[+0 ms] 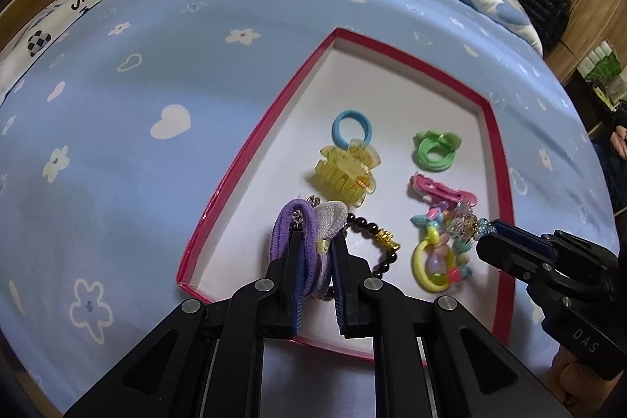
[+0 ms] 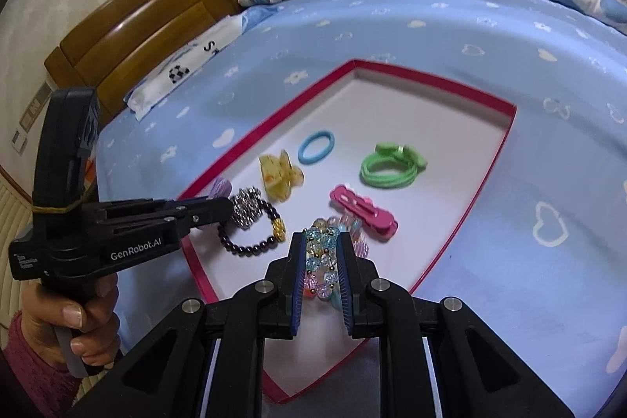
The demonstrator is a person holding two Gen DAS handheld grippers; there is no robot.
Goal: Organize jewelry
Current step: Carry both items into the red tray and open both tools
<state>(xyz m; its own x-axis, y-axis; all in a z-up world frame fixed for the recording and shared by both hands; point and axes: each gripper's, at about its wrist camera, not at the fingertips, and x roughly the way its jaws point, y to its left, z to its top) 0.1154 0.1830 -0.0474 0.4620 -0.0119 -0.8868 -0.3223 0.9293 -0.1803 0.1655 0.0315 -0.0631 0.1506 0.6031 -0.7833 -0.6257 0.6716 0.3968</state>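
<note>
Left gripper (image 1: 318, 253) was clenched on the purple hair tie (image 1: 292, 234), low over the near-left corner of the red-rimmed box (image 1: 250, 147). Right gripper (image 2: 321, 261) was clamped on the pastel bead bracelet (image 2: 319, 253), over the near part of the box.

Risks, as judged: the tie's mesh bow lay against the dark bead bracelet (image 2: 250, 241) just ahead of the left gripper, so a lift could snag and drag it. The pastel beads were round and hard, could slip from the pads if the squeeze eased. Its strand sat amid a yellow ring and charm cluster (image 1: 435, 257); pulling might tow those along. The two grippers worked close together and could bump.

Box contents, outward from the grippers: dark bracelet, pink snap clip (image 2: 362, 208), yellow claw clip (image 1: 345, 171), then the green hair ties (image 2: 392, 165) ahead-right and the blue hair tie (image 2: 315, 147) farthest. Far half of the box was bare white. Box sat on the blue-sheeted bed (image 1: 156, 73).
</note>
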